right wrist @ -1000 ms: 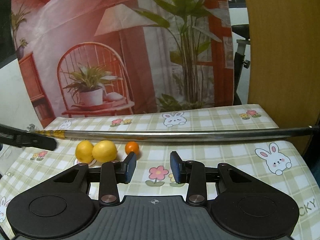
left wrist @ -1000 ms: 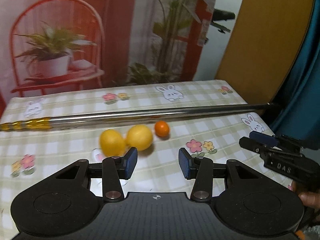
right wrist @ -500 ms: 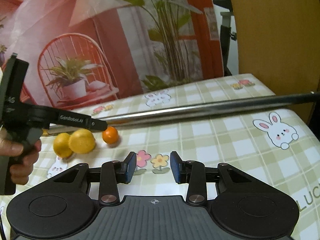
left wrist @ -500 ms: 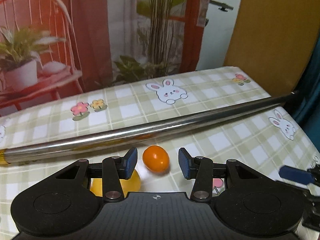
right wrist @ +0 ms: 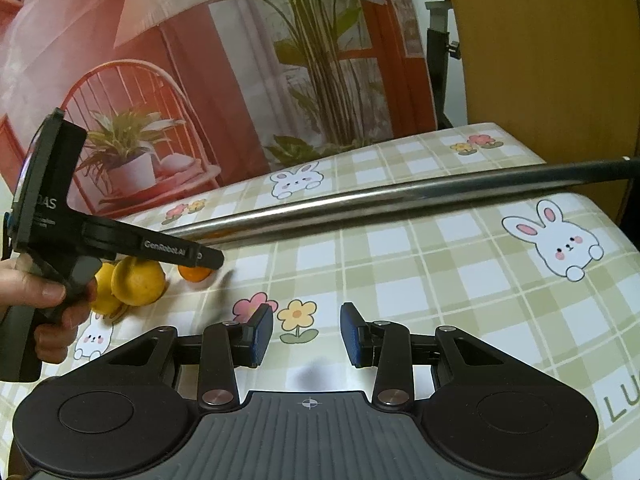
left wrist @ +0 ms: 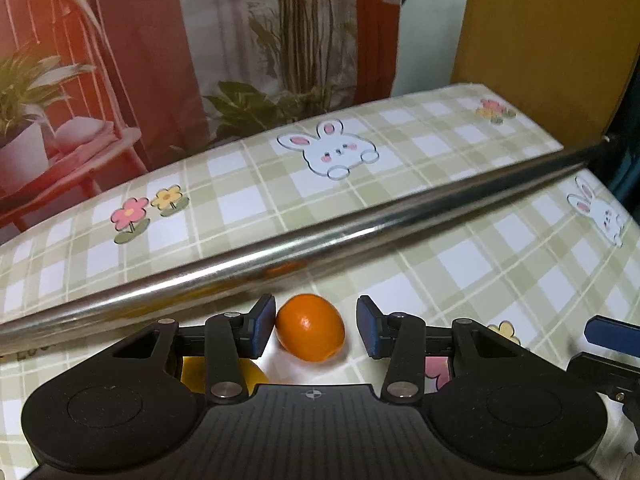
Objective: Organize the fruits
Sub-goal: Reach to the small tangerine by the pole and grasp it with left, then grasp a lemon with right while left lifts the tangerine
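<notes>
left gripper: jaws apart, straddling small orange, left pad touching it
right gripper: jaws apart, empty, over tablecloth
lemons: just left of orange, near metal pole

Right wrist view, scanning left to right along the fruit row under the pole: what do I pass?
Hand on the left gripper's handle → first lemon → second lemon → small orange, with the left gripper's tip over it. The metal pole runs behind them all.
</notes>
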